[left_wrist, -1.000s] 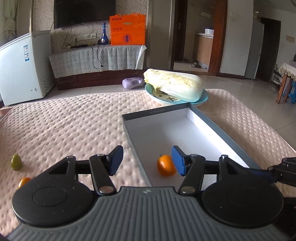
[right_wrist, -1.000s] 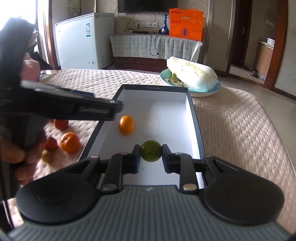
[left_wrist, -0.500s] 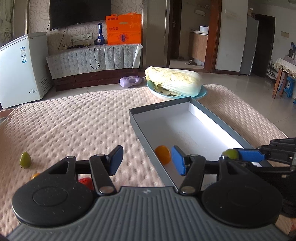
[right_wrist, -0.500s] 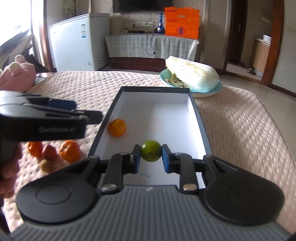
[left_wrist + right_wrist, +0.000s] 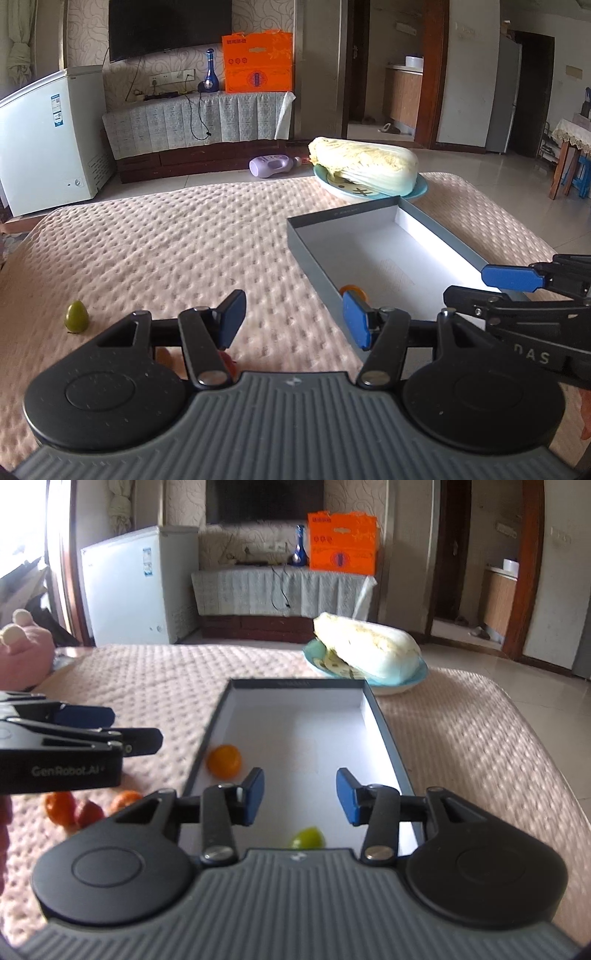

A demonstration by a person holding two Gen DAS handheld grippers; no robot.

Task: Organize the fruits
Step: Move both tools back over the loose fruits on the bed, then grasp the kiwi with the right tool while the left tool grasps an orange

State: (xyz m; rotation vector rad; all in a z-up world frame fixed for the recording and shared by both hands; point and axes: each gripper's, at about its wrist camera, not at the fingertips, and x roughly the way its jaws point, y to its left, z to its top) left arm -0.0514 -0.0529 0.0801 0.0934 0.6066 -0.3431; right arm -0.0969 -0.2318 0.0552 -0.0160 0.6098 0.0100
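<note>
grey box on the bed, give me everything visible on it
The grey box is a shallow, open, long rectangular tray, cardboard-like, with dark grey walls and a white inside. It lies flat on the pink quilted cover, its far end near the blue plate. Inside are an orange fruit against one long wall and a green fruit at the near end.

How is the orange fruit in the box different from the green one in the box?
The orange fruit is orange and sits by the box's left wall, ahead of the right gripper. The green fruit is yellow-green, looks smaller, and lies nearer the camera, below the just-opened jaws, partly hidden. Both are roundish and rest loose on the white floor.
</note>
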